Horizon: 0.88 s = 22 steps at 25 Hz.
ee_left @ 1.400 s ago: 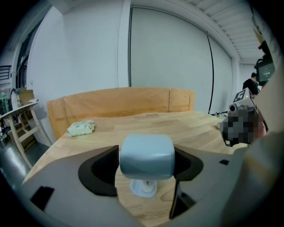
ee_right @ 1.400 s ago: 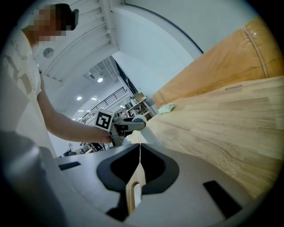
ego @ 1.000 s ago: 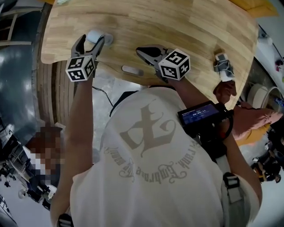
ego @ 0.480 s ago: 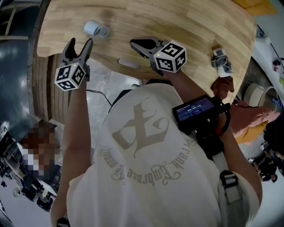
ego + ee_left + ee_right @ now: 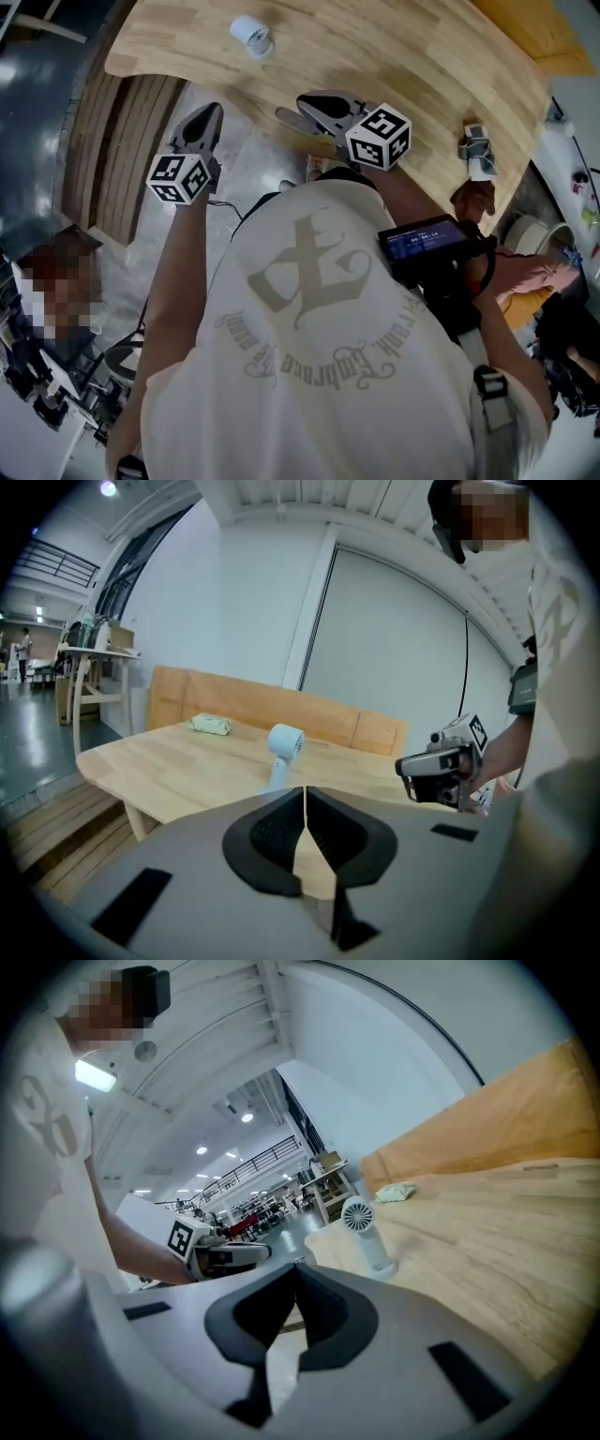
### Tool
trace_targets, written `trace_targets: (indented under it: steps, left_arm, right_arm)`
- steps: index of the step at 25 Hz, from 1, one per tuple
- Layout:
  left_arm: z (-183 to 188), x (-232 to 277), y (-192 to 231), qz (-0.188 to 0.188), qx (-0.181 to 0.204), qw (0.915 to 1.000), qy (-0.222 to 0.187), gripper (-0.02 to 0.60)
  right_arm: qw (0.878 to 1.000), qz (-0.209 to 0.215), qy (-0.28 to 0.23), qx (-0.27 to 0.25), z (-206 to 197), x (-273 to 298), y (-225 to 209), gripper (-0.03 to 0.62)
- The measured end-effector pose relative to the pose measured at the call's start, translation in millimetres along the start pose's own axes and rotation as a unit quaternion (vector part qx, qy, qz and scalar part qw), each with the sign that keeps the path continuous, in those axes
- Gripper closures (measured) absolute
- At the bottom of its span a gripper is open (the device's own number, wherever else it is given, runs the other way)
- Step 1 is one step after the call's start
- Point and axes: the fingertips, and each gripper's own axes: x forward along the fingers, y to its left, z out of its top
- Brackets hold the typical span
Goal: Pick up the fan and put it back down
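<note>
The small white fan (image 5: 251,36) stands upright on the wooden table (image 5: 412,56), near its far left corner, with nothing touching it. It also shows as the fan (image 5: 284,747) and the fan (image 5: 362,1225) in the two gripper views. My left gripper (image 5: 210,114) hangs off the table's near edge, well short of the fan. Its jaws have just been closing and now meet with nothing between them; the left gripper (image 5: 305,790) is shut. My right gripper (image 5: 306,101) is over the near edge, to the right of the fan, and the right gripper (image 5: 295,1266) is shut and empty.
A green packet (image 5: 211,725) lies at the table's far side. A slim white object (image 5: 287,118) lies by the right gripper's tip. Another person's hand (image 5: 473,197) holds a grey-white thing (image 5: 478,150) at the right edge. Wooden slats (image 5: 141,141) run below the table's left end.
My left gripper, open around the fan a second ago, has drawn back off the table's edge and its jaws have shut empty. The fan stays standing. My right gripper shifted a little.
</note>
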Motion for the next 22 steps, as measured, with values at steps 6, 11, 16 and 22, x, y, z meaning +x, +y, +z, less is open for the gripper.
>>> trace_targets:
  steps: [6,11,16,22]
  left_arm:
    - [-8.0,-56.6,-15.7,-0.006,-0.021,0.9992,-0.032,0.571]
    - [-13.8,-95.0,-24.3,-0.008,-0.012,0.9989,-0.044,0.571]
    - [-24.5,-114.2,-33.9,-0.013,-0.013,0.9986,-0.049,0.571]
    - [-35.5,-115.4,-58.5,-0.038,-0.014,0.9978,-0.052,0.571]
  right_arm:
    - [1.000,0.007,0.001,-0.023,0.5,0.4,34.4,0.579]
    - [0.999,0.007,0.000,-0.037,-5.5,-5.4,61.5,0.580]
    - [0.999,0.002,0.001,-0.047,-16.2,-13.1,84.5,0.580]
    - [0.999,-0.010,-0.006,-0.050,-22.4,-24.0,96.5,0.580]
